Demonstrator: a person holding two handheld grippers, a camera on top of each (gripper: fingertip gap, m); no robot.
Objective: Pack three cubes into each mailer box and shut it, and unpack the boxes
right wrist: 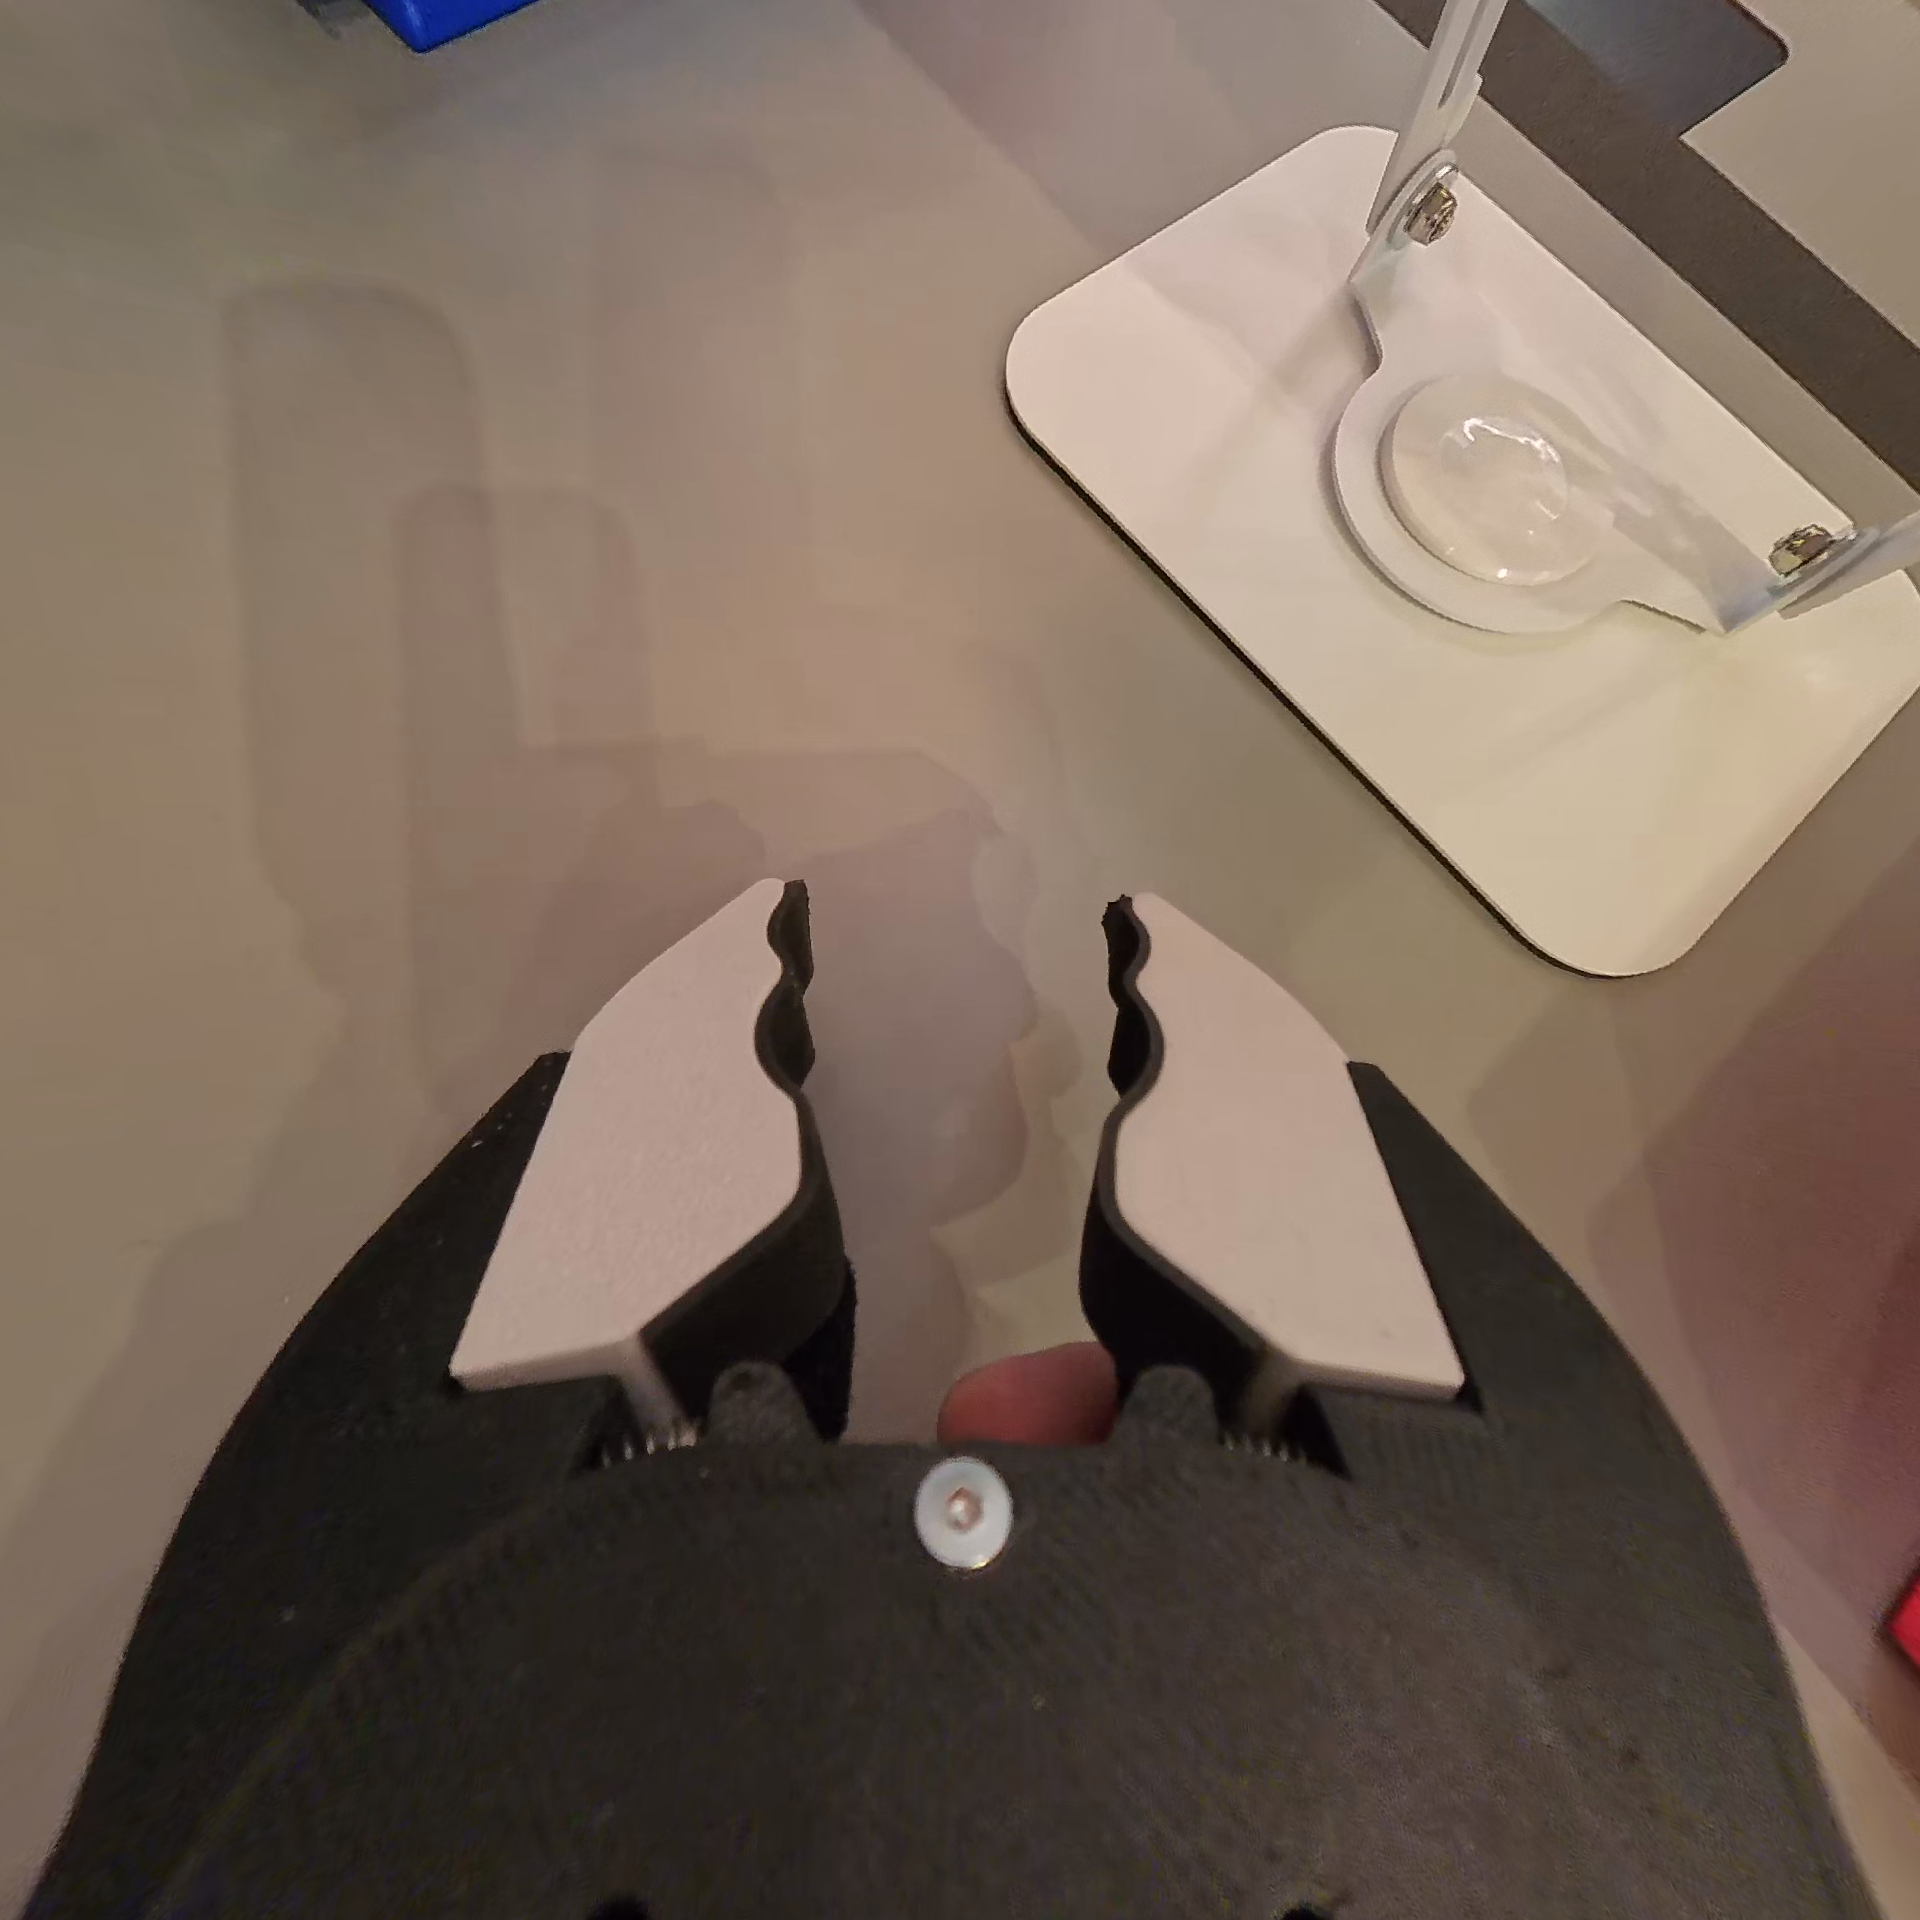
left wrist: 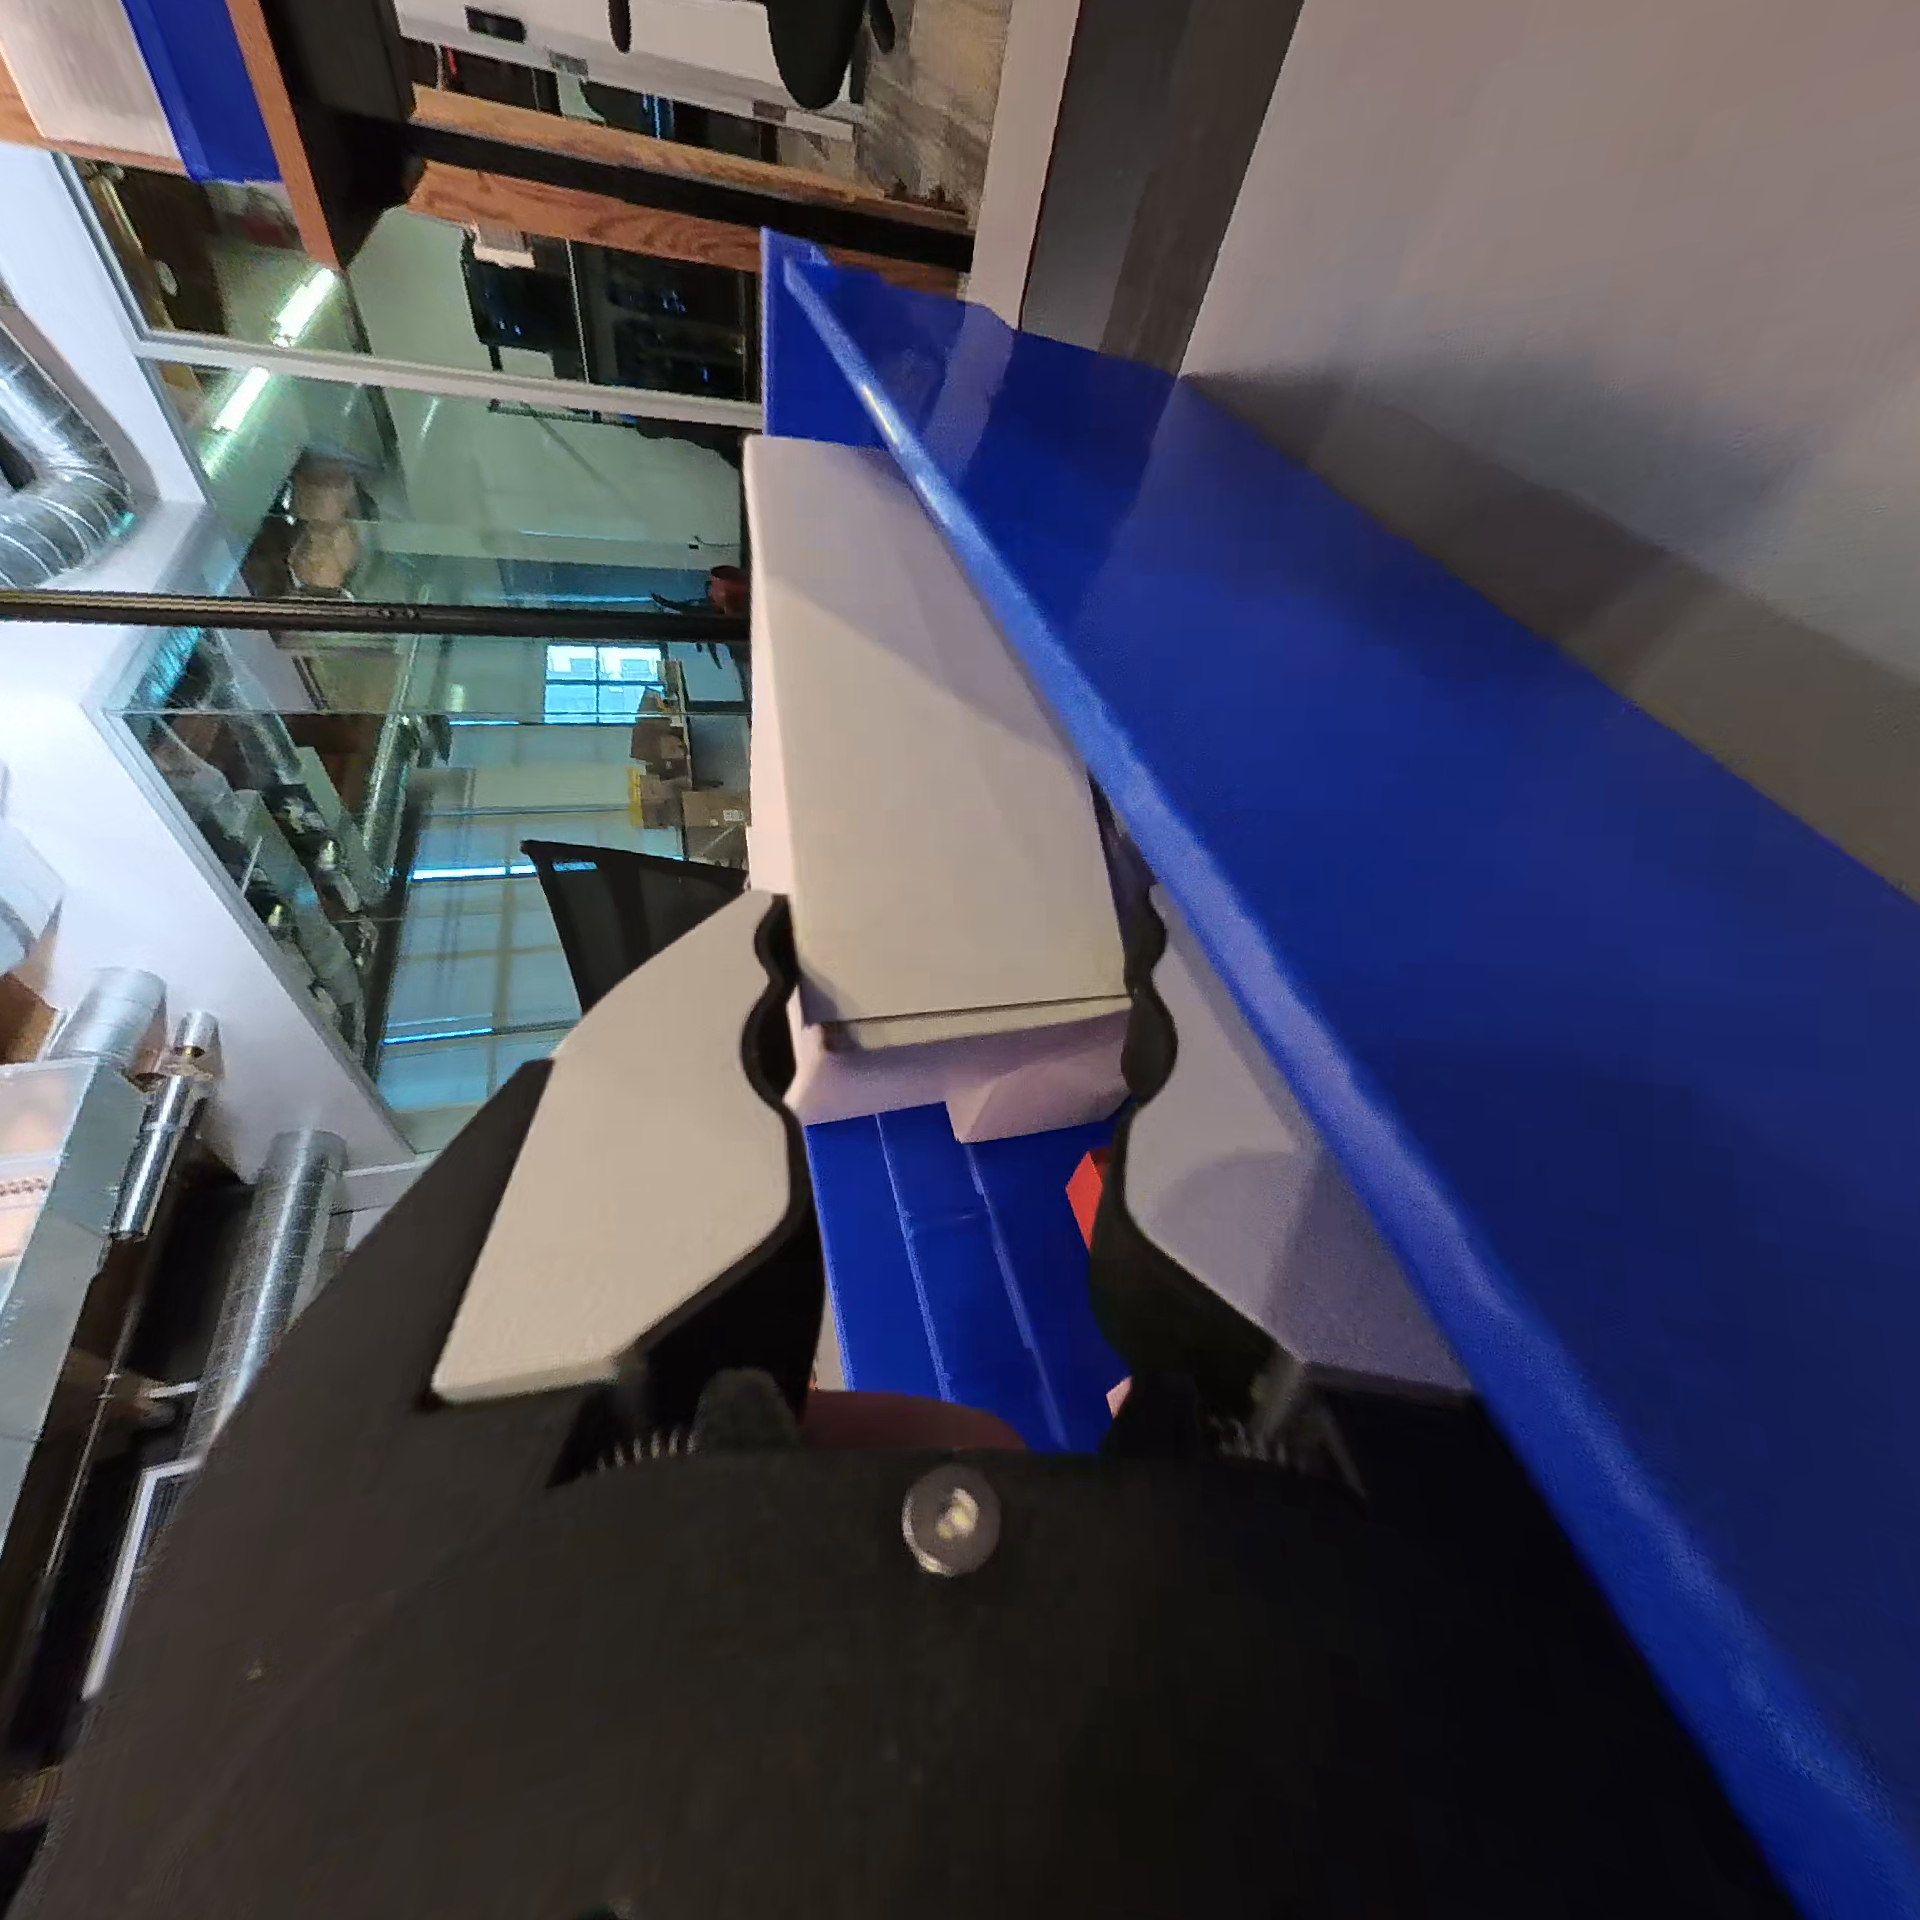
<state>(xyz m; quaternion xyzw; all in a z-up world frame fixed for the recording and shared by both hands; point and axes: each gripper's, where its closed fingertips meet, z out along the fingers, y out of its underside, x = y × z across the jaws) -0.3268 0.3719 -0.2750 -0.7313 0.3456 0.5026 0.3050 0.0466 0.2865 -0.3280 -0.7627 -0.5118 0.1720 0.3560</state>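
Blue mailer box [left wrist: 1403, 790] with white inner faces, seen rolled sideways in my left wrist view. Its long blue side panel runs diagonally from upper middle to lower right. A white flap [left wrist: 914, 748] sticks out along that panel, its near edge sitting between my left fingers. Below the flap, folded blue cardboard layers of the box. A small sliver of a red cube [left wrist: 1086, 1195] shows low beside the blue panel, mostly hidden. In my right wrist view, a blue corner [right wrist: 416, 21] at the top left edge, too cropped to identify.
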